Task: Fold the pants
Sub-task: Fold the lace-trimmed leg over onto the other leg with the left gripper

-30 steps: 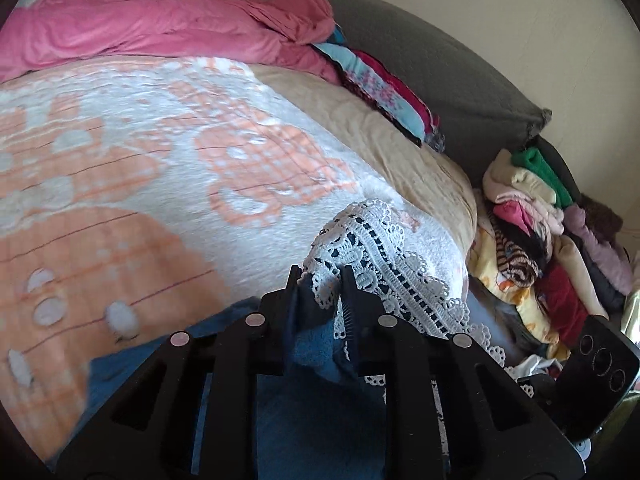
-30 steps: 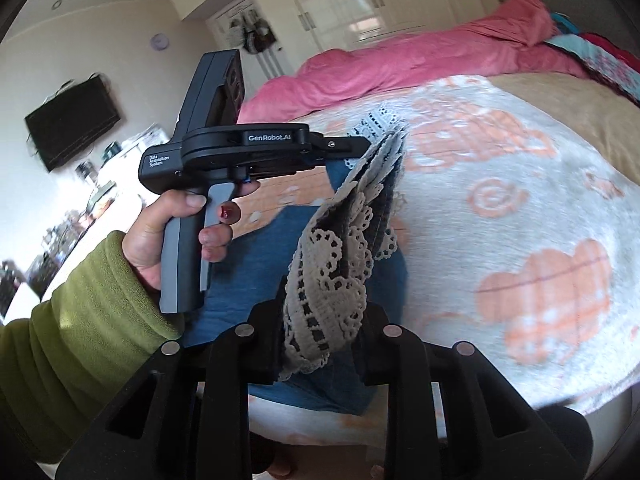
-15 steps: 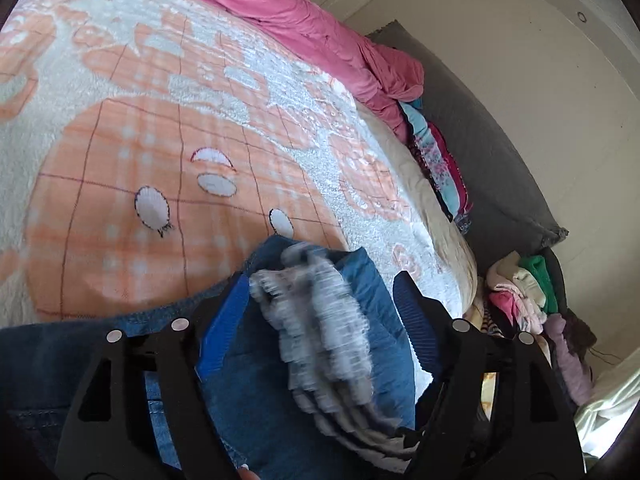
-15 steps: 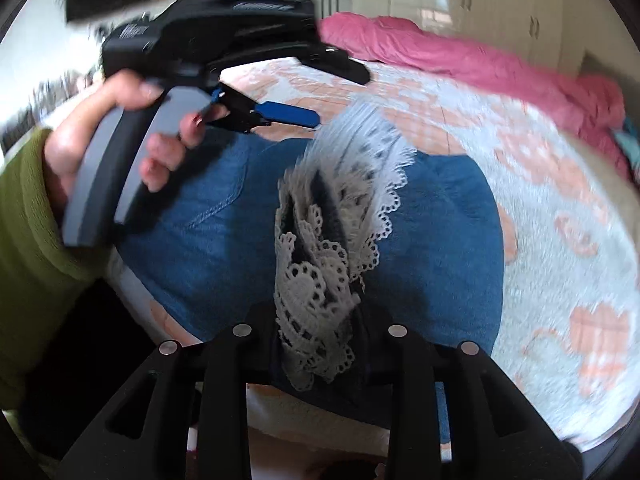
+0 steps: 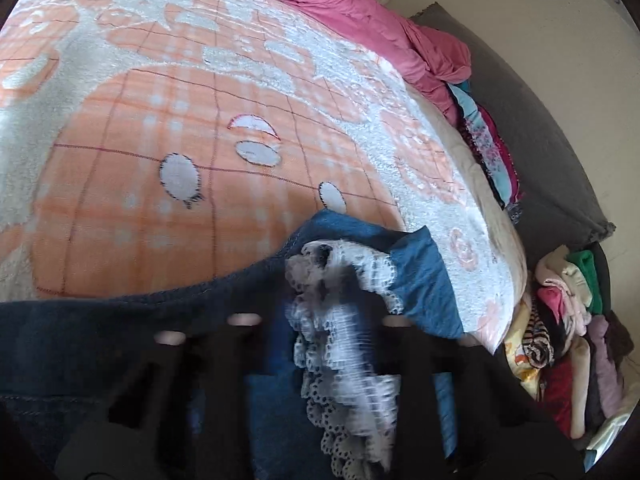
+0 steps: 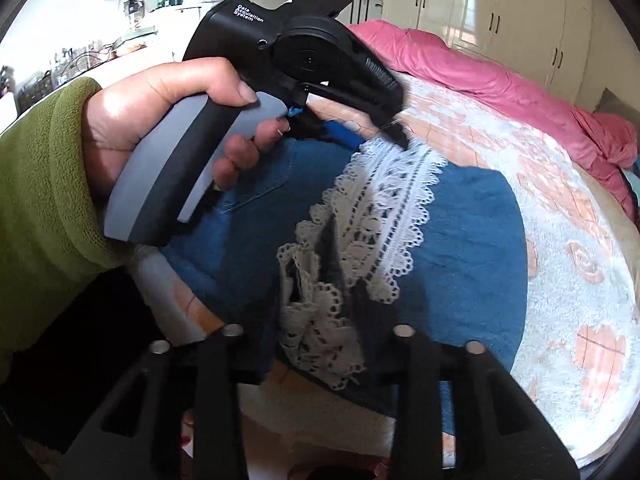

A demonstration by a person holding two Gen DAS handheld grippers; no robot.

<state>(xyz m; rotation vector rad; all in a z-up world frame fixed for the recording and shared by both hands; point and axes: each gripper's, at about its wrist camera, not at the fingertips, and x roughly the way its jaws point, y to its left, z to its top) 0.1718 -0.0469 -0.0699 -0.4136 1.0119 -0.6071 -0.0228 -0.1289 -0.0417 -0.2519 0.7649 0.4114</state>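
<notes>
Blue denim pants (image 6: 472, 240) lie folded over on the bed, their white lace hem (image 6: 384, 200) bunched on top. My right gripper (image 6: 320, 312) is shut on the near end of the lace. My left gripper (image 6: 400, 136), held by a hand in a green sleeve (image 6: 40, 200), pinches the far end, its jaws closing. In the blurred left wrist view the lace hem (image 5: 340, 340) runs between the fingers of the left gripper (image 5: 326, 296), over the denim pants (image 5: 420, 280).
An orange-and-white blanket (image 5: 200, 120) covers the bed, with a pink duvet (image 5: 360, 12) at the far side. A pile of mixed clothes (image 5: 568, 320) lies beside the bed by a grey cushion (image 5: 540, 140). White wardrobes (image 6: 500, 12) stand behind.
Both grippers rolled and came down, laying the lace hem onto the denim. The left jaws stood wide around the lace half a second ago and have closed on it again.
</notes>
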